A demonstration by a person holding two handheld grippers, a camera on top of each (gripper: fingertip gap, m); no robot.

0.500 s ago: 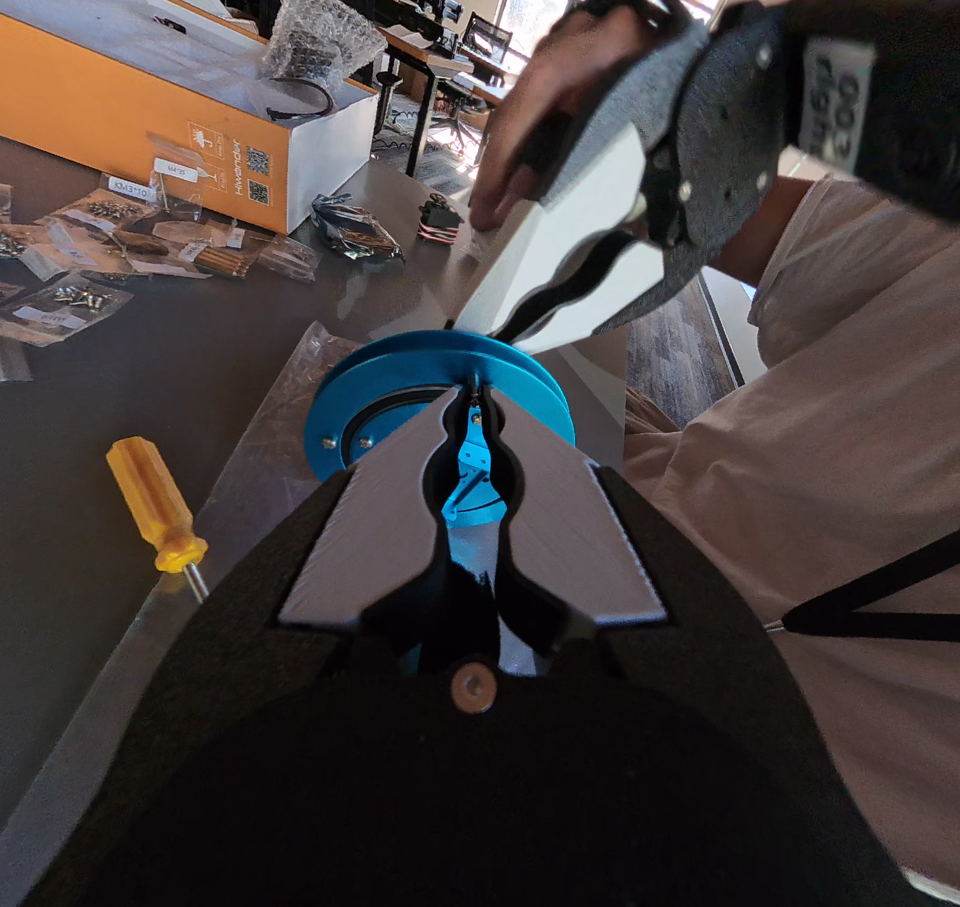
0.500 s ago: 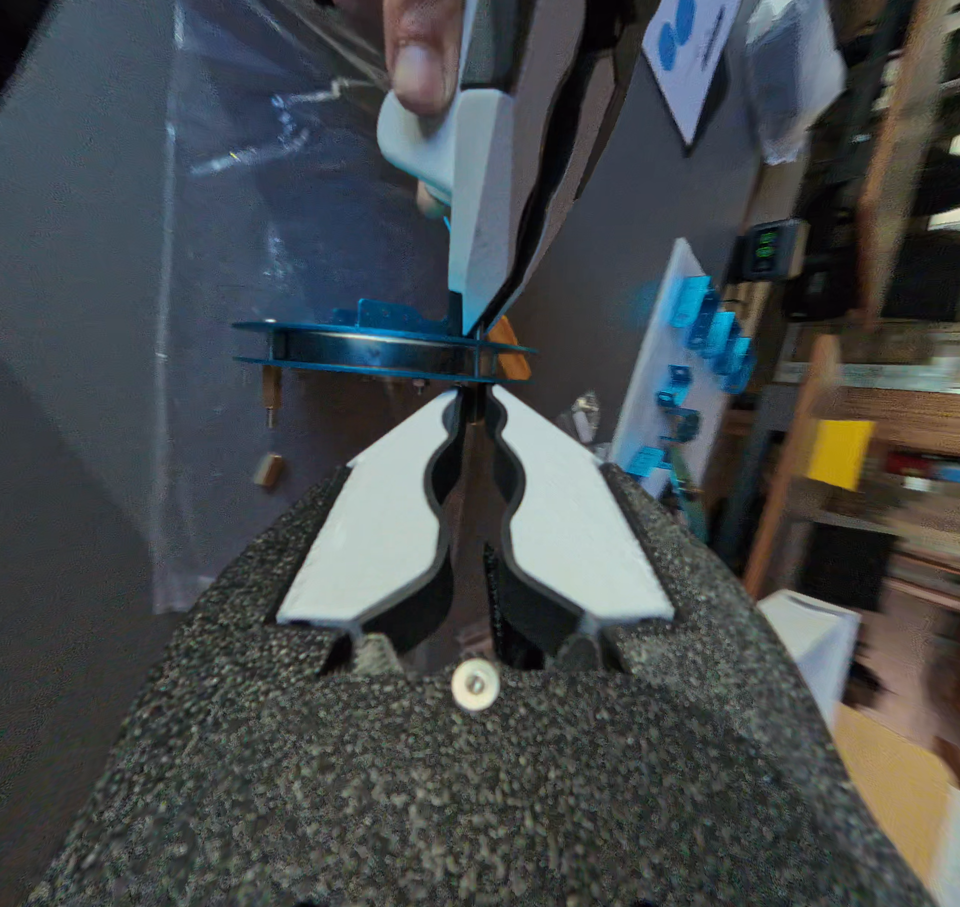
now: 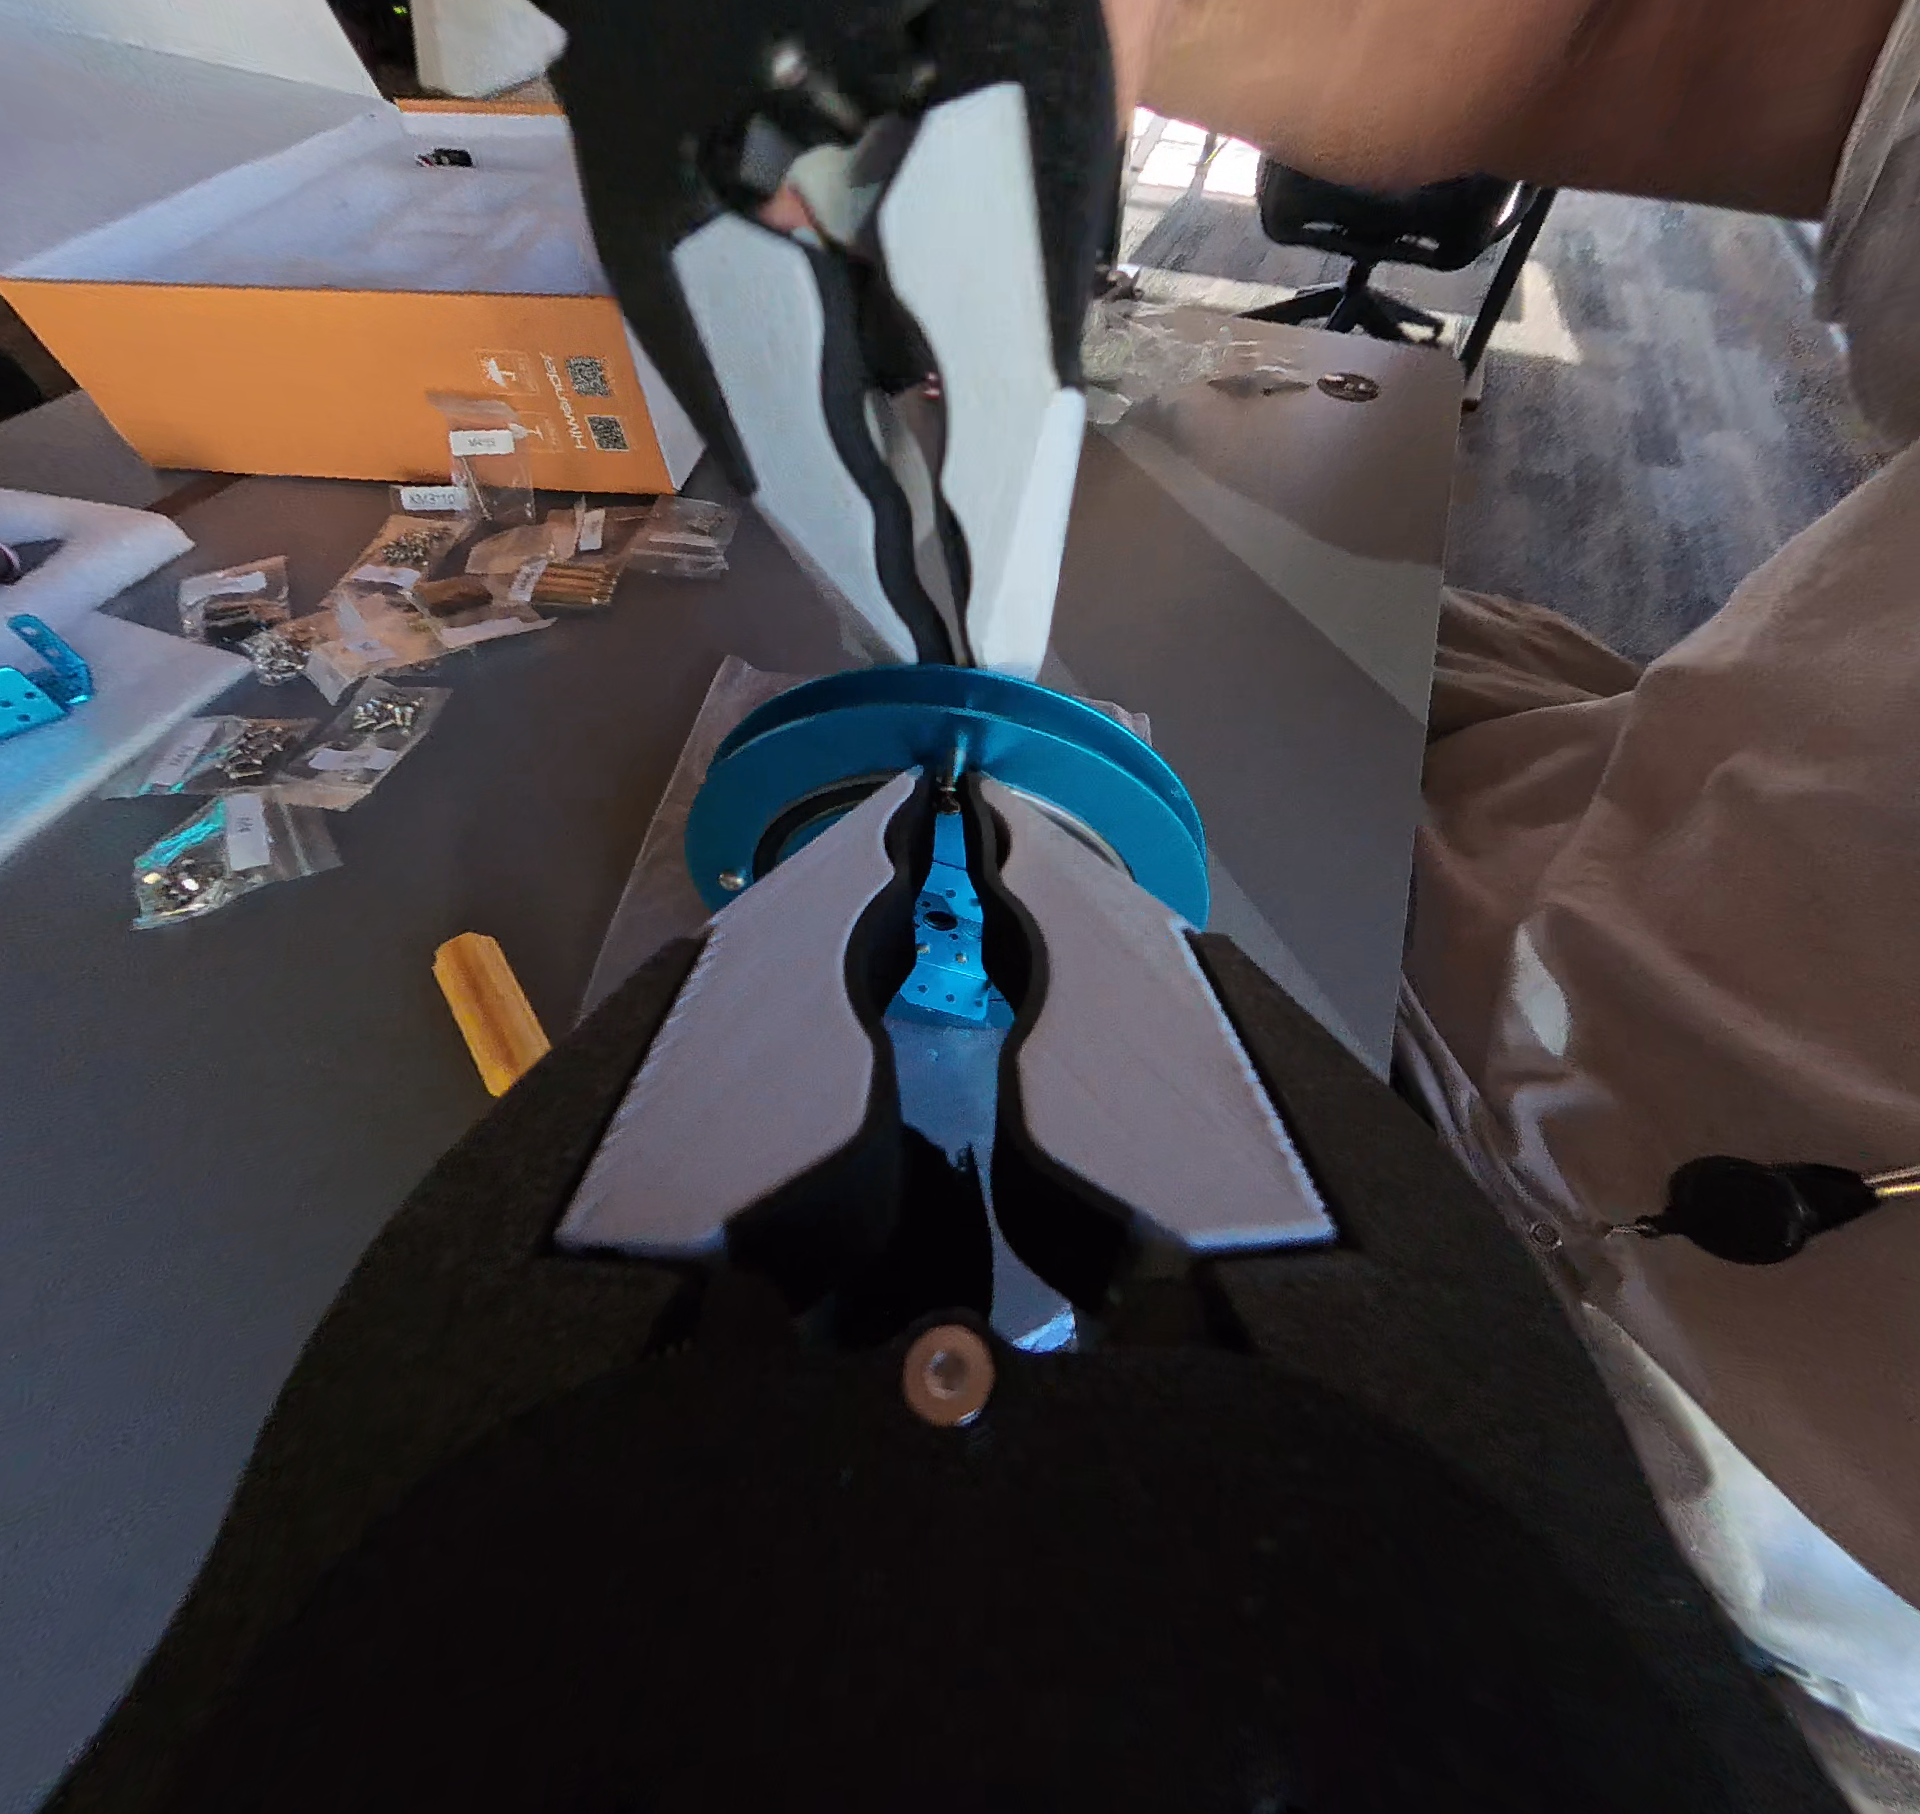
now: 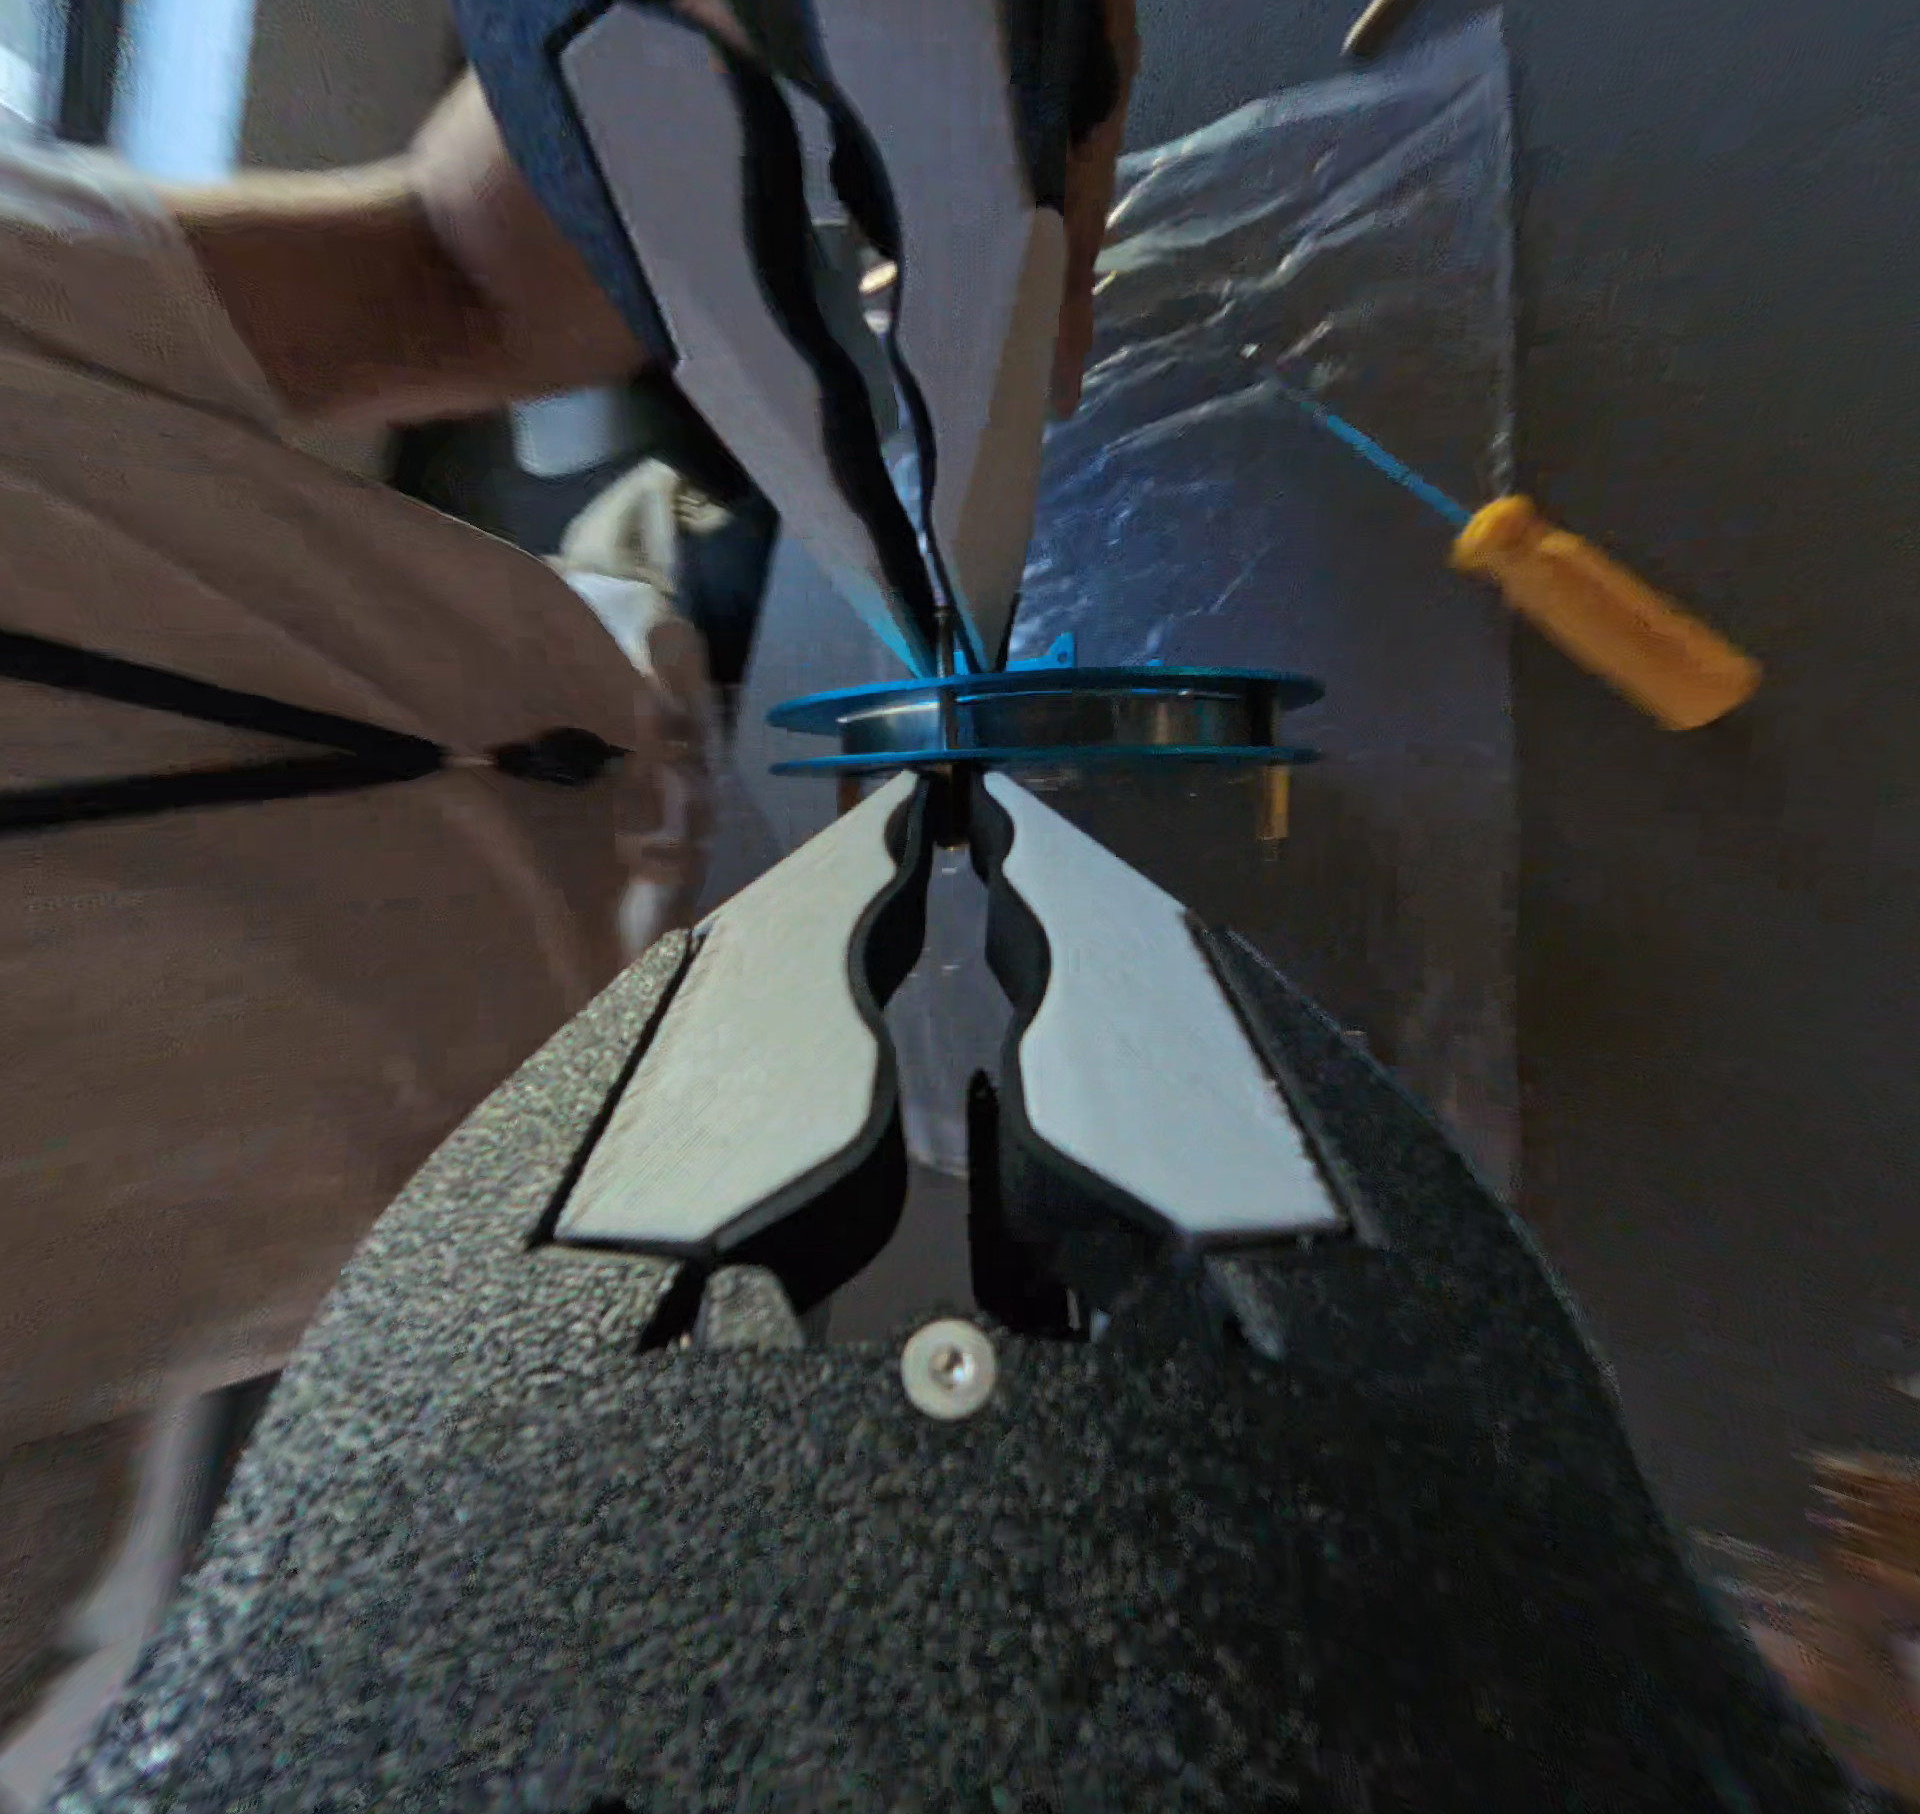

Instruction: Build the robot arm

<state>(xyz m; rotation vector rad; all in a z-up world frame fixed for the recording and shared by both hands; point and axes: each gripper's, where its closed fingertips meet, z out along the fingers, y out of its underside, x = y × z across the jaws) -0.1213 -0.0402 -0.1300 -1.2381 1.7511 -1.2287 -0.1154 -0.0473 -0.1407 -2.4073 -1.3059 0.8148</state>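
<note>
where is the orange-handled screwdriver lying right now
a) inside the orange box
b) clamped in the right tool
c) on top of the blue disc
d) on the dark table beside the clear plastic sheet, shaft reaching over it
d: the orange-handled screwdriver lies on the dark table, its shaft over the clear plastic sheet, apart from the blue disc.

blue pulley wheel (image 3: 940,741) | yellow screwdriver handle (image 4: 1605,613) | orange box (image 3: 343,380)
</note>
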